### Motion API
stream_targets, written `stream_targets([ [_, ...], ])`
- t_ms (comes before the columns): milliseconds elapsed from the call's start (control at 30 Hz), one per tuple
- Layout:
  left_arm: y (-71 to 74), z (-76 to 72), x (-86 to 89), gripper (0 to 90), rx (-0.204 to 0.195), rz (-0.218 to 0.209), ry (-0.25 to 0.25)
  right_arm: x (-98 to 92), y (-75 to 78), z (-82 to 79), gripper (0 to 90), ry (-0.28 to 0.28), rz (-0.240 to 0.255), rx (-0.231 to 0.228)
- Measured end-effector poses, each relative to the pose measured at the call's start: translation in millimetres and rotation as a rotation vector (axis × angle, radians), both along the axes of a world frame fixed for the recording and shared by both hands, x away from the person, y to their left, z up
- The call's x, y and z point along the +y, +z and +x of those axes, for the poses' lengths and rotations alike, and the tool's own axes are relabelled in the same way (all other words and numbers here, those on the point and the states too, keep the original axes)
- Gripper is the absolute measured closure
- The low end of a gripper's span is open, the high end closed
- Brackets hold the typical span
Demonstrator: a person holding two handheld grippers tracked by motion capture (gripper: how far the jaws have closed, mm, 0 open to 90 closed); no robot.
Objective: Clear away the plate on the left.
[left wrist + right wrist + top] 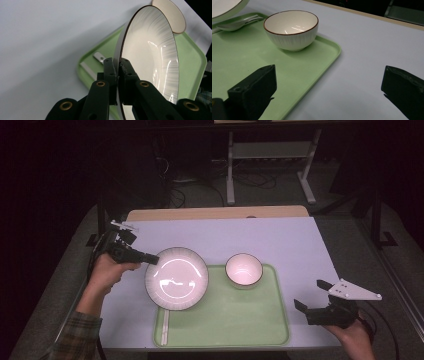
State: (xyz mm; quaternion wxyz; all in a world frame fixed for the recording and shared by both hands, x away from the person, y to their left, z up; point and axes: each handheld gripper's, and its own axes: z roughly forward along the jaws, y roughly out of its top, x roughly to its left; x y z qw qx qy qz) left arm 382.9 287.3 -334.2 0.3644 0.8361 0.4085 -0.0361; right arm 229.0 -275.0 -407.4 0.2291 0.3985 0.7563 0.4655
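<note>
A white ribbed plate [176, 278] with a dark rim hangs tilted over the left end of the green tray [240, 320]. My left gripper [152, 258] is shut on the plate's left rim; in the left gripper view the plate [152, 50] stands on edge, its rim pinched between the two pads [118, 71]. A small white bowl [244, 269] with a brown rim stands at the tray's back right part. My right gripper [311, 294] stands open by the tray's right edge, nothing between its fingers. From the right gripper view the bowl [291, 29] is ahead on the tray [249, 57].
Cutlery [165, 322] lies on the tray's left end under the plate; a spoon [235, 24] shows beside the bowl. A pale cloth [280, 240] covers the table. Beyond the table's far edge stands a metal frame [270, 165] on the floor.
</note>
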Motion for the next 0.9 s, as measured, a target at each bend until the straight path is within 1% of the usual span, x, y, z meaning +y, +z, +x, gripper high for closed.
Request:
stream_targets([
  [100,-5.3,-4.5,-16.7,85.9,0.005,0.008,-0.049,0.0,0.1,-0.1,0.0,0.000,0.000,0.000],
  [133,-9.7,-6.9,-27.3,85.9,0.012,0.012,-0.076,-0.2,0.3,-0.1,0.0,-0.001,0.001,-0.001],
  [167,-9.7,-6.9,-27.3,85.9,0.012,0.012,-0.076,-0.2,0.3,-0.1,0.0,-0.001,0.001,-0.001],
  [233,-14.9,-9.1,-37.3,85.7,0.024,0.012,-0.105,-0.4,0.2,0.0,0.0,-0.002,0.001,-0.001],
  [267,-19.5,-11.3,-46.7,85.6,0.028,0.015,-0.129,-0.4,0.3,-0.2,0.0,-0.001,0.001,0.000],
  [300,-19.5,-11.3,-46.7,85.6,0.028,0.015,-0.129,-0.4,0.3,-0.2,0.0,-0.001,0.001,0.000],
  [433,-28.0,-14.1,-64.1,85.5,0.049,0.017,-0.171,-0.8,0.1,-0.1,0.0,-0.001,0.002,0.000],
  [533,-32.7,-16.6,-75.9,85.3,0.057,0.012,-0.201,-1.0,0.1,-0.1,0.0,-0.001,0.001,-0.001],
  [767,-42.0,-21.5,-97.4,84.5,0.079,0.008,-0.255,-1.8,0.4,-0.7,0.0,-0.001,0.001,-0.002],
  [833,-43.1,-21.6,-98.6,84.4,0.083,0.007,-0.258,-2.1,0.4,-0.7,0.0,-0.001,0.002,-0.002],
  [867,-45.6,-21.9,-100.4,84.3,0.092,-0.010,-0.269,-2.1,0.5,-0.8,0.0,-0.002,0.002,-0.002],
  [900,-45.6,-21.9,-100.4,84.3,0.092,-0.010,-0.269,-2.1,0.5,-0.8,0.0,-0.002,0.002,-0.002],
])
